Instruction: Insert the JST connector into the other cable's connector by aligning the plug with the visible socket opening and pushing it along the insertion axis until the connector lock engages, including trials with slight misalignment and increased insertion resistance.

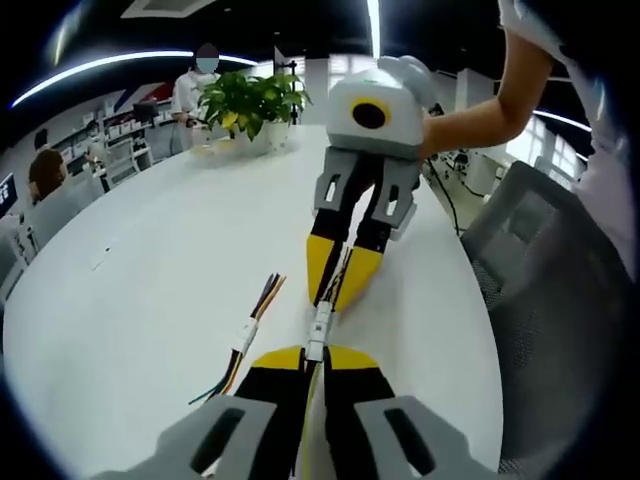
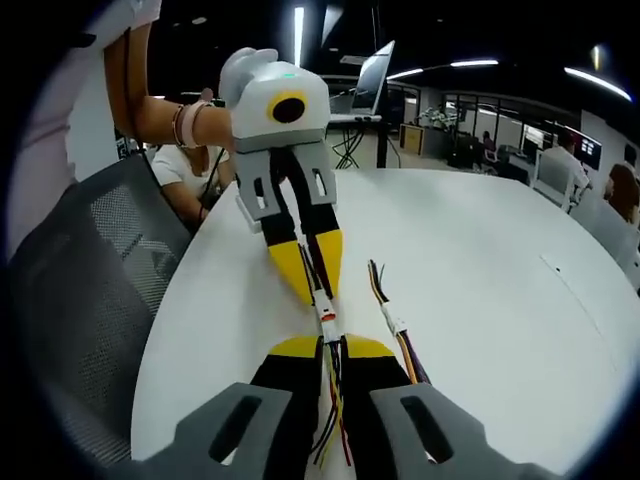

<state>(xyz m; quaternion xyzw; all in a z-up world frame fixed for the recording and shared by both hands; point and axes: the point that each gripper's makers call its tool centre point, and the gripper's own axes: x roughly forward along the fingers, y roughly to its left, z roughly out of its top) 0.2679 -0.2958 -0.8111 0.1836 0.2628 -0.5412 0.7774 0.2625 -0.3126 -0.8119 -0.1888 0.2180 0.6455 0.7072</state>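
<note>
Between the two sets of jaws, the white connector [image 1: 319, 325] hangs above the table [image 1: 150, 300], each hand-held gripper, left [image 1: 318, 362] and right [image 1: 338, 275], clenched on its cable so plug and socket face along one line. A spare cable [image 1: 245, 340] lies beside.

Left gripper [image 1: 312, 358] low in the left gripper view, yellow tips closed on a white connector [image 1: 319, 335]. Right gripper [image 1: 340, 280] comes in opposite, tips pinching the cable just beyond it. Spare cable [image 1: 247, 335] lies on the white table [image 1: 150, 260], just beside. Plant [image 1: 250, 100] at the far edge. Grey chair [image 1: 560, 300] off the table's right edge.
</note>
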